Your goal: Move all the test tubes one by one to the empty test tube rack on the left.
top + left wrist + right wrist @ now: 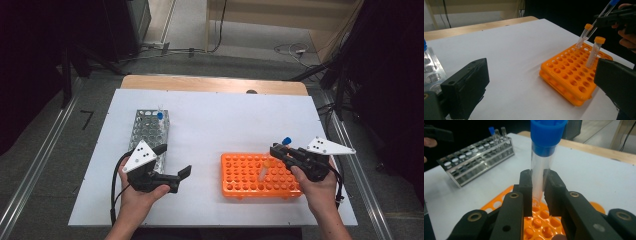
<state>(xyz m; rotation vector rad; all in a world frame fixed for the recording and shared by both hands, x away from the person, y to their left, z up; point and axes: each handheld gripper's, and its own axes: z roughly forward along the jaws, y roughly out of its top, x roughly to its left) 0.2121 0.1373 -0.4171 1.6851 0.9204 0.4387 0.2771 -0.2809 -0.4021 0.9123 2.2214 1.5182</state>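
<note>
While the right claw (pixel 537 192) squeezes a clear tube with a blue cap (pixel 543 157) between its two jaws, the tube hangs just above the holes of the orange rack (pixel 250 182). Two orange-capped tubes (pixel 594 51) stand in that rack. Off to the left side of the white worktop (pixel 220 125), the left claw (pixel 175 162) is wide open and holds nothing. It sits just beside the metal rack (pixel 150 132), where another blue-capped tube (pixel 160 116) stands at the far end.
</note>
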